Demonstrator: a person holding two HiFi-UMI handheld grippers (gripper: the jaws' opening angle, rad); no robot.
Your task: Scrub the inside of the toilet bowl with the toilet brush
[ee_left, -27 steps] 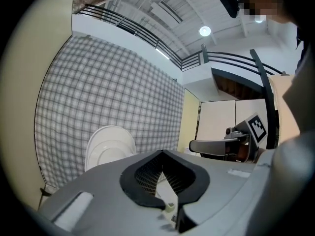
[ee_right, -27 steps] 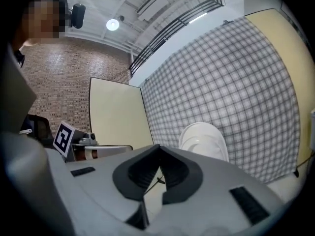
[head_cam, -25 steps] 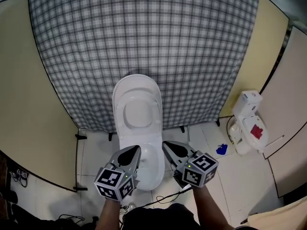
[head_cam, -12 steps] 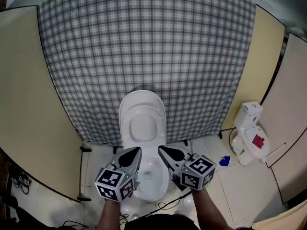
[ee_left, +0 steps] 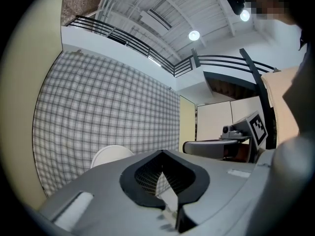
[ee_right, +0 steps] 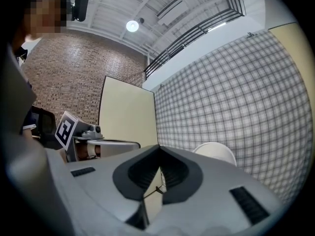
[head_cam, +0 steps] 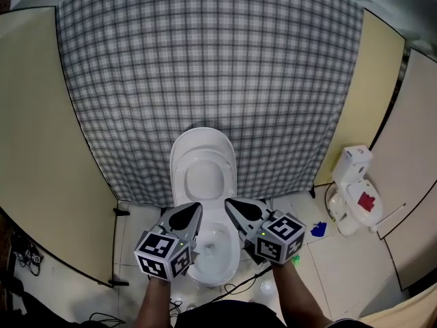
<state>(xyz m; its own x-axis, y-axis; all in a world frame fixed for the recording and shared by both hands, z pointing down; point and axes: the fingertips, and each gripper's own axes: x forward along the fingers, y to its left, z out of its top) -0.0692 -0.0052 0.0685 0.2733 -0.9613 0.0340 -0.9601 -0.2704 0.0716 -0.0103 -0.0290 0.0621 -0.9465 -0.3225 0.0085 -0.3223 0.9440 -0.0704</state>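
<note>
The white toilet stands in the middle of the head view, its lid (head_cam: 203,177) raised against the checked curtain and its open bowl (head_cam: 213,251) below. My left gripper (head_cam: 196,207) and right gripper (head_cam: 229,203) hover side by side above the bowl's front, both shut with nothing between the jaws. The left gripper view has its jaws (ee_left: 161,153) closed, the lid (ee_left: 109,154) beyond and the right gripper (ee_left: 216,147) alongside. In the right gripper view the jaws (ee_right: 158,147) are closed too, near the lid (ee_right: 217,153). No toilet brush shows clearly.
A grey checked curtain (head_cam: 205,67) hangs behind the toilet, with yellow partitions at left (head_cam: 41,115) and right (head_cam: 372,94). At right on the tiled floor stand a small white unit with a red patch (head_cam: 354,190) and a blue object (head_cam: 318,229). Cables (head_cam: 232,289) run near my feet.
Both grippers have risen a little over the bowl's front and stayed shut. The head view has tipped up, so the toilet sits lower in the picture.
</note>
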